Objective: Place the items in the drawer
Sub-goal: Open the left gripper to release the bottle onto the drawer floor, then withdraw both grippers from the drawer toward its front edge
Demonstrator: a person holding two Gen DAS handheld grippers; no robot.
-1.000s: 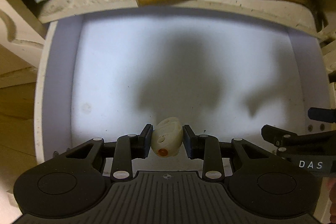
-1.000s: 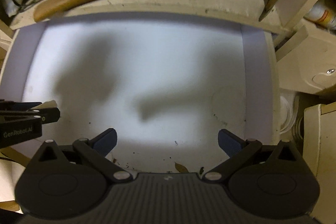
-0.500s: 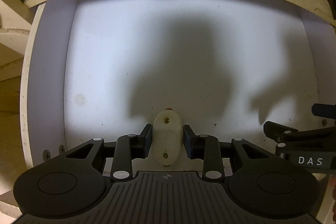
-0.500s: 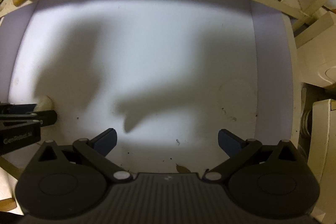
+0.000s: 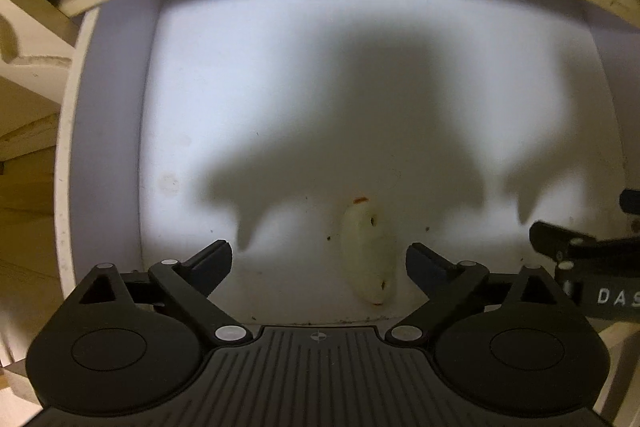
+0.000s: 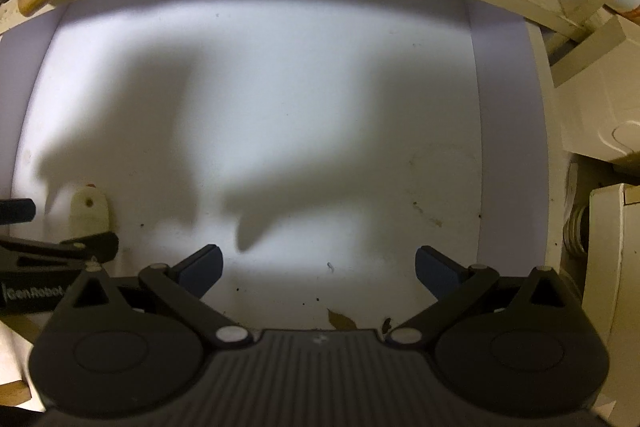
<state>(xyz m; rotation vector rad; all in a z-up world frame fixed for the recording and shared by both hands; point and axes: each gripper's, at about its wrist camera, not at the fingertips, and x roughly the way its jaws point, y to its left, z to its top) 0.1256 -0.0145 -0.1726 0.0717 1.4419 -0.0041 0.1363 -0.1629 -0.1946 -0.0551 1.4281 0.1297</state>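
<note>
Left gripper [image 5: 319, 259] has just been opening; jaws now wide, pads clear of the cream plastic piece [image 5: 367, 254]; piece lies released on the drawer [image 5: 248, 99] floor; right gripper [image 6: 319, 267] wide, empty; placement judged complete.

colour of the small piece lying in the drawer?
Cream small piece, with an orange tip at its far end; left wrist view shows it best.

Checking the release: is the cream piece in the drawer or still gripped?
In the drawer, released. The cream piece lies on the drawer floor; the left gripper has just opened, fingers clear of it.
</note>
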